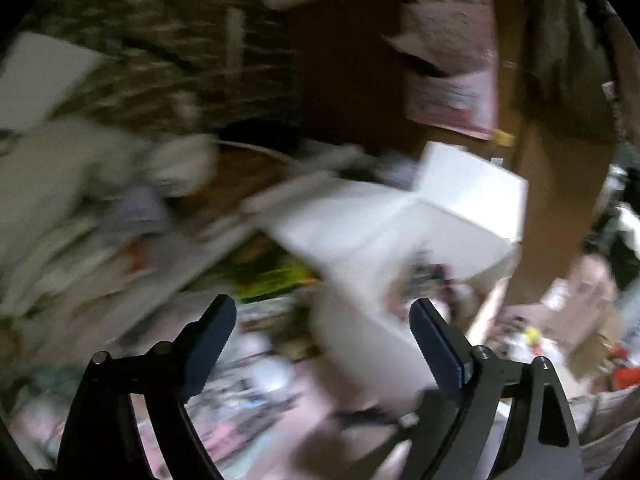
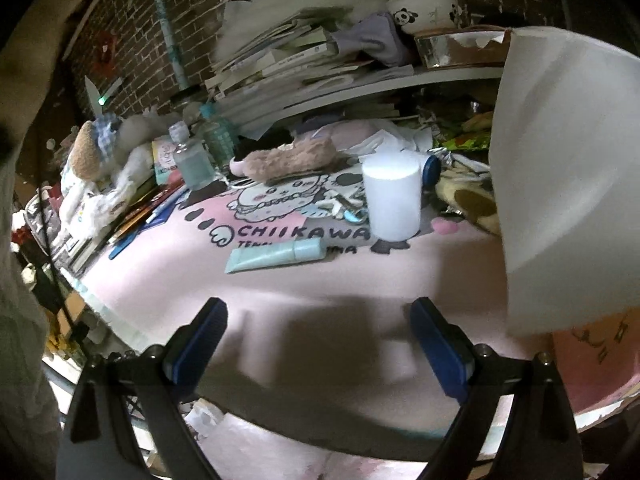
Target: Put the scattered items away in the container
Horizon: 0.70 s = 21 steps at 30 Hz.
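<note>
Little looks tidied yet: the pale blue squeeze tube (image 2: 276, 260) and white cylindrical tub (image 2: 394, 196) lie on the pink printed bench (image 2: 320, 304), beside the open white box container (image 1: 404, 224), both grippers' jaws apart, empty.

1. A white box-like container (image 2: 568, 176) fills the right side of the right wrist frame, its pale wall tilted; in the blurred left wrist frame it (image 1: 400, 232) sits at centre with its flaps open.
2. A white cylinder (image 2: 392, 196) stands upright at centre right on the pink mat, just left of the container.
3. A pale blue tube (image 2: 276, 260) lies flat at the centre of the frame, below and left of the cylinder, cap end pointing right.
4. A clear bottle (image 2: 192, 160) with bluish liquid stands upright at centre left.
5. A fuzzy brown slipper (image 2: 288, 160) lies on its side above the mat's printed drawing.
</note>
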Each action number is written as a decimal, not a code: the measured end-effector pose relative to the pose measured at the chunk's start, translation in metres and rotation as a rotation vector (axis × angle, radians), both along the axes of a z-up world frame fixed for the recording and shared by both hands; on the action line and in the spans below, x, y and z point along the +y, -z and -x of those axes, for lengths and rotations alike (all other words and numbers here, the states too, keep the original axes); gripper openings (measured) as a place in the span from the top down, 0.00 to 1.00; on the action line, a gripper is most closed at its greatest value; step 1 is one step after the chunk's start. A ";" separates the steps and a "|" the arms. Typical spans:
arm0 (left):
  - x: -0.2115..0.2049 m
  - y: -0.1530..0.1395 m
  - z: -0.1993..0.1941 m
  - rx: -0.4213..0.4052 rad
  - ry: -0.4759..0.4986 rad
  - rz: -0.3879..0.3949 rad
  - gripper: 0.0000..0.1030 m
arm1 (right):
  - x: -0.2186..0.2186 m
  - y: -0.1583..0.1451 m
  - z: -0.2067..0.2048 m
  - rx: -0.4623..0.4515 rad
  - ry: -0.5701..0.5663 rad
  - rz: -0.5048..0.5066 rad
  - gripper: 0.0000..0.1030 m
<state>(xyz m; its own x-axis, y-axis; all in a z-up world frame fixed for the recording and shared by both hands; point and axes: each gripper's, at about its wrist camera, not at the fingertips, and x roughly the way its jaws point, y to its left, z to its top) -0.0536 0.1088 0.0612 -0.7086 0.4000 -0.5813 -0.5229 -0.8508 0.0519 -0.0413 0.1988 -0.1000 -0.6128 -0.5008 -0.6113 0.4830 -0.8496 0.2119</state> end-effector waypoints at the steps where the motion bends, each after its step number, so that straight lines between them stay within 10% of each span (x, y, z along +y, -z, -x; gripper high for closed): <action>1: -0.012 0.003 -0.005 0.017 -0.042 0.007 0.09 | -0.001 -0.001 0.001 0.007 0.000 -0.006 0.11; 10: -0.112 0.054 -0.032 -0.030 -0.316 -0.060 0.09 | -0.027 0.004 0.007 0.037 -0.056 -0.040 0.11; 21: -0.174 0.092 -0.060 -0.088 -0.429 -0.201 0.09 | -0.063 0.010 0.017 0.086 -0.083 -0.123 0.11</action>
